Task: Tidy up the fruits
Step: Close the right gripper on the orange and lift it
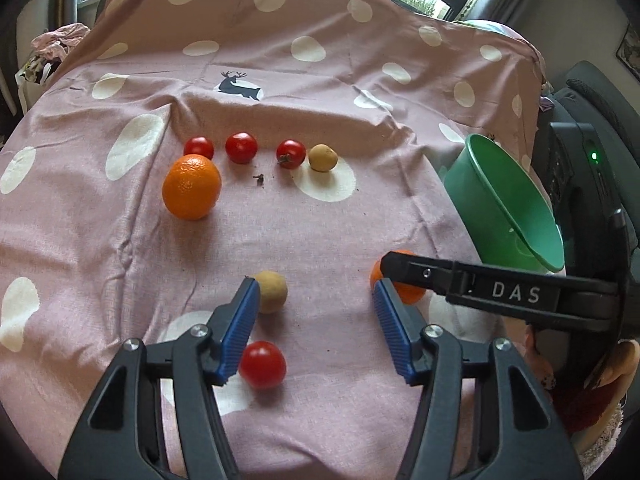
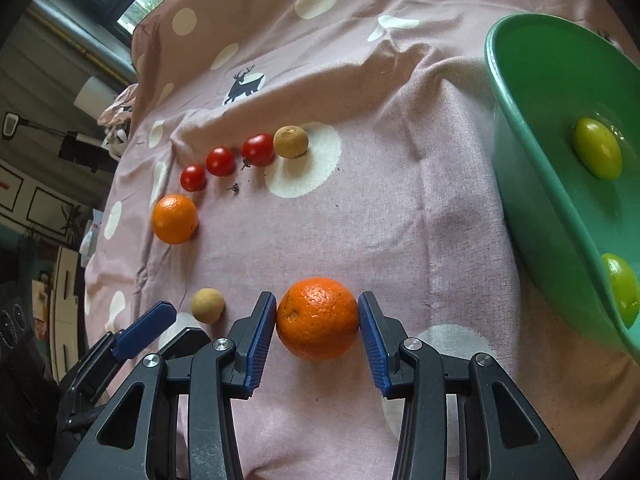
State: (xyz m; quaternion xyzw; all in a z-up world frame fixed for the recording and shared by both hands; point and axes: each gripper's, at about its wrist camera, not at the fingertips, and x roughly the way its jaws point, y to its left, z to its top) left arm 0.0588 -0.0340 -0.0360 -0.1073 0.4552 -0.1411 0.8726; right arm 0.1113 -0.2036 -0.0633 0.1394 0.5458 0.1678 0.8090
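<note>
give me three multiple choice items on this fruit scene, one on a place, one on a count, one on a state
1. Where do the green fruits lie?
A. in the green basin
B. on the cloth
C. in the left tool

2. How many red tomatoes show in the left wrist view?
A. two
B. four
C. six

3. What is the right tool doing?
A. hanging open
B. gripping a tomato
C. clamping an orange

Key: 1 A, both rest inside the basin; 2 B, three in the far row, one near the left tool; 3 C, both pads press the orange.

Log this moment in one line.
right gripper: shut on near orange | left gripper: open, near tan fruit | green bowl: two green fruits
</note>
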